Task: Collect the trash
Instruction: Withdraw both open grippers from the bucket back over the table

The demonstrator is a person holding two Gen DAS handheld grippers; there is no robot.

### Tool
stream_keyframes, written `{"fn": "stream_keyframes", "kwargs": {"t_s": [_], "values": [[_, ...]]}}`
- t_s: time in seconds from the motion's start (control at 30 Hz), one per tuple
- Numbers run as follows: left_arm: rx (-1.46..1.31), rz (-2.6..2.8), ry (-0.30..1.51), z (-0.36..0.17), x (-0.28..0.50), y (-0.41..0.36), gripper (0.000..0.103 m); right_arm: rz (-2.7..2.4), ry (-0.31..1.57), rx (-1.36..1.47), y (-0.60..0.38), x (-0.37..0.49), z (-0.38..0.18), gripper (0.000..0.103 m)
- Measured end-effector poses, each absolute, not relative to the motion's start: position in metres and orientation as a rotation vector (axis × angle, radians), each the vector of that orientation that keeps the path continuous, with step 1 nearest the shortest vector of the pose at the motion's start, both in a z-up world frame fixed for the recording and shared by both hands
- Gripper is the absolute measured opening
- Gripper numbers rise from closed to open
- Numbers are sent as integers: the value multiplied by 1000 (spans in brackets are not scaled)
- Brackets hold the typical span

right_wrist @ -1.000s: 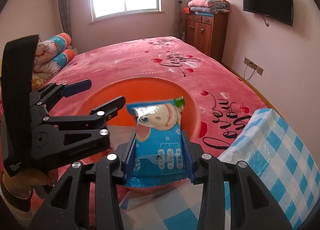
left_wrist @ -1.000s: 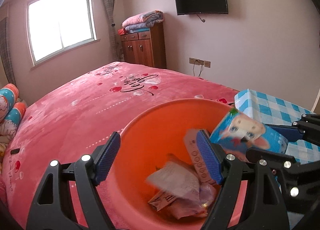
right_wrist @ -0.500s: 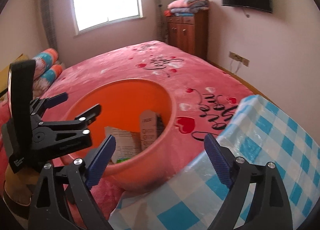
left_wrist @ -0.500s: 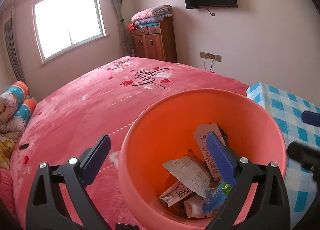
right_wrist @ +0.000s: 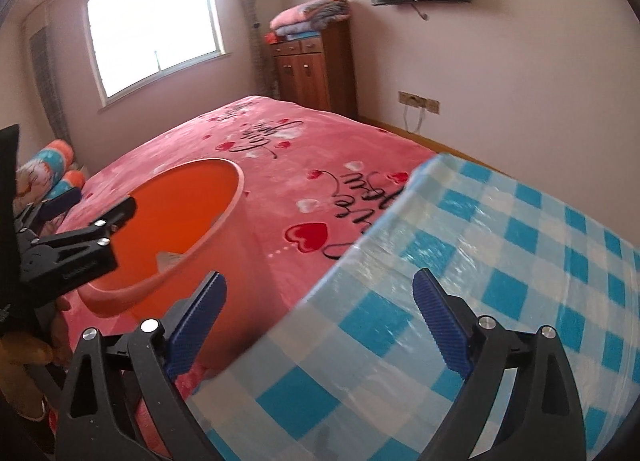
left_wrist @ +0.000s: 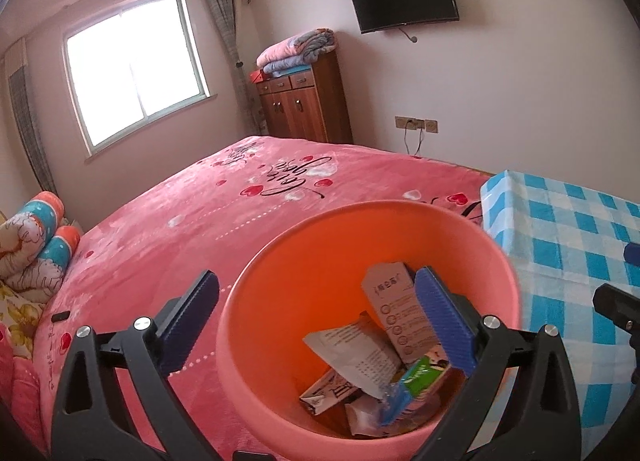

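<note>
**Both grippers wide, trash in the bin**

Your left gripper [left_wrist: 316,319] is spread wide and holds nothing; it points down into the bin [left_wrist: 508,281], with the left finger outside the rim over the bed [left_wrist: 200,221] and the right finger inside, in front of a grey carton [left_wrist: 394,309]. In the bin lie the carton, a white paper [left_wrist: 356,353], a blue-green wrapper [left_wrist: 412,381] and other scraps, all below the rim.

Your right gripper [right_wrist: 320,325] is also wide and empty. It hovers level over the near edge of the checked table [right_wrist: 520,261], its left finger over the gap beside the bin's [right_wrist: 224,249] outer wall, its right finger over the cloth. From this view your left gripper [right_wrist: 76,237] sits at the bin's near-left rim.

The bin stands on the bed just beside the table edge. The tabletop ahead of your right gripper is bare cloth, and the bed runs open beyond the bin toward the cabinet [right_wrist: 316,65]
</note>
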State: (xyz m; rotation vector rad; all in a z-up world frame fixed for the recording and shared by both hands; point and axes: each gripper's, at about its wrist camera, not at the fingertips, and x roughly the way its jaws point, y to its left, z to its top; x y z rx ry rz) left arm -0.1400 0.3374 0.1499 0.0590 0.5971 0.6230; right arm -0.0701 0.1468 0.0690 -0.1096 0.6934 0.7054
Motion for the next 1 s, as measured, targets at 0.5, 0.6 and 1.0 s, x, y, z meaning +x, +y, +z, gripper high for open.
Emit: {"fn": "stream_keyframes", "kwargs": {"t_s": [0.5,0.6,1.0], "values": [[104,543,583,159,-134,284,99,582,688,-40,81,-75,54,93],[108,518,582,158,-131,271,99,554,678,-35,67,-77,53,93],[150,408,589,151,-119,214,99,446,672,12,5,-80,44,93]]}}
